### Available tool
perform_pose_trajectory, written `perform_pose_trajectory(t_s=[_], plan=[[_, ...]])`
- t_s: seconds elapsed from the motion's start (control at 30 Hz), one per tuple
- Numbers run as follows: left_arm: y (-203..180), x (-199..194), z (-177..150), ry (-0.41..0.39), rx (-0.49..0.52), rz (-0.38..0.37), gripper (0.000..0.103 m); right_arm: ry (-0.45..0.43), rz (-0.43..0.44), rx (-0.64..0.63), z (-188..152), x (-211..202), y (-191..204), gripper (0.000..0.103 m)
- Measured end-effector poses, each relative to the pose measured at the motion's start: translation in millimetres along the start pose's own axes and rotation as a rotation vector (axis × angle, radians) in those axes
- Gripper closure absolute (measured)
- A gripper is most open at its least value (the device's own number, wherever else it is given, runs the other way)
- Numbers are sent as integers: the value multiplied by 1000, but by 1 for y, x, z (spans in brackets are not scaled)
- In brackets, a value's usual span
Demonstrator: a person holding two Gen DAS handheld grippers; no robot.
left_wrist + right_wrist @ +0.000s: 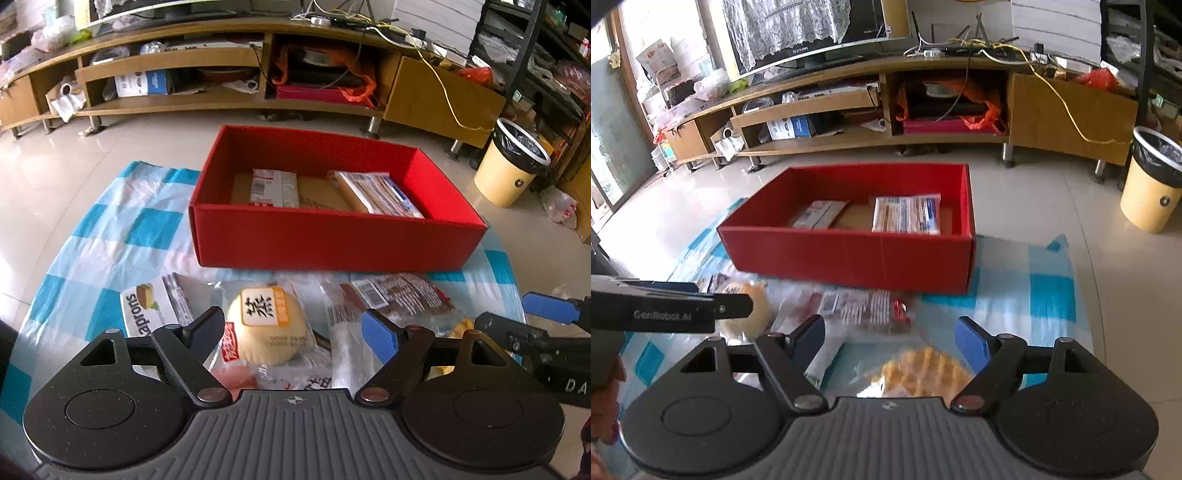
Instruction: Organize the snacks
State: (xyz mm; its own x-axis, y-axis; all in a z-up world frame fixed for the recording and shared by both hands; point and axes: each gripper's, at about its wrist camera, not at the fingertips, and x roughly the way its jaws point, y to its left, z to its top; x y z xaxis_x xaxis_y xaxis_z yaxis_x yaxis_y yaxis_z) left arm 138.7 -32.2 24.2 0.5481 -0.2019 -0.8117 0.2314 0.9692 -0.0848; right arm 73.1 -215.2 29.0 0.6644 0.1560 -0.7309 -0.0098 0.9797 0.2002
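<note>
While two packets [274,183] already lie flat inside the red box [332,236], most of the snacks are still spread on the checked cloth [110,236] in front of it, so the sorting is judged to be barely begun. A round bun [271,325] in a clear wrapper is seen between the fingers of the left gripper [293,332], whose jaws stand apart and press on nothing. Beside the bun lie a white packet [155,314] to the left and a brown packet [402,295] to the right, near the box wall. A waffle [919,369] in clear wrap is seen below the right gripper [890,339], whose jaws are likewise apart, with nothing clamped. Whether either wrapper is touched cannot be told. At least four snacks remain to be placed in the box, which has bare floor left between its two packets. Beyond the cloth, a tiled floor, a low wooden TV stand [236,66] and a yellow bin [509,166] are visible.
</note>
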Motion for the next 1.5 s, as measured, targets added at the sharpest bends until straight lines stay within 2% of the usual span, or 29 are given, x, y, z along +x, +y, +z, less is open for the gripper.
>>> perform_pose_trajectory(t_s=[0.13,0.3,0.6,0.63,0.7,0.77,0.97,1.2,1.37,1.5], plan=[[-1,4,0,1,13,10,14,10,3,9,-9,-5,0,27],[6,20,2,31,-25,19,14,23,8,24,-17,-10,-4,27],[9,49,3,77,-30,43,14,61,17,32,-20,-1,-10,27],[9,52,3,81,-31,44,16,66,15,34,-20,0,-11,27],[9,56,3,93,-32,49,31,75,8,41,-21,2,-13,27],[12,58,1,110,-41,50,33,80,1,46,-21,3,-17,27],[16,41,-6,115,-58,35,36,108,-10,66,-26,2,-25,27],[14,2,-25,111,-62,-10,36,150,14,57,-47,-6,-13,26],[14,-29,-52,133,-77,-70,36,206,4,0,-65,2,5,25],[13,-41,-81,173,-61,-79,36,221,-29,-70,-76,5,21,22]])
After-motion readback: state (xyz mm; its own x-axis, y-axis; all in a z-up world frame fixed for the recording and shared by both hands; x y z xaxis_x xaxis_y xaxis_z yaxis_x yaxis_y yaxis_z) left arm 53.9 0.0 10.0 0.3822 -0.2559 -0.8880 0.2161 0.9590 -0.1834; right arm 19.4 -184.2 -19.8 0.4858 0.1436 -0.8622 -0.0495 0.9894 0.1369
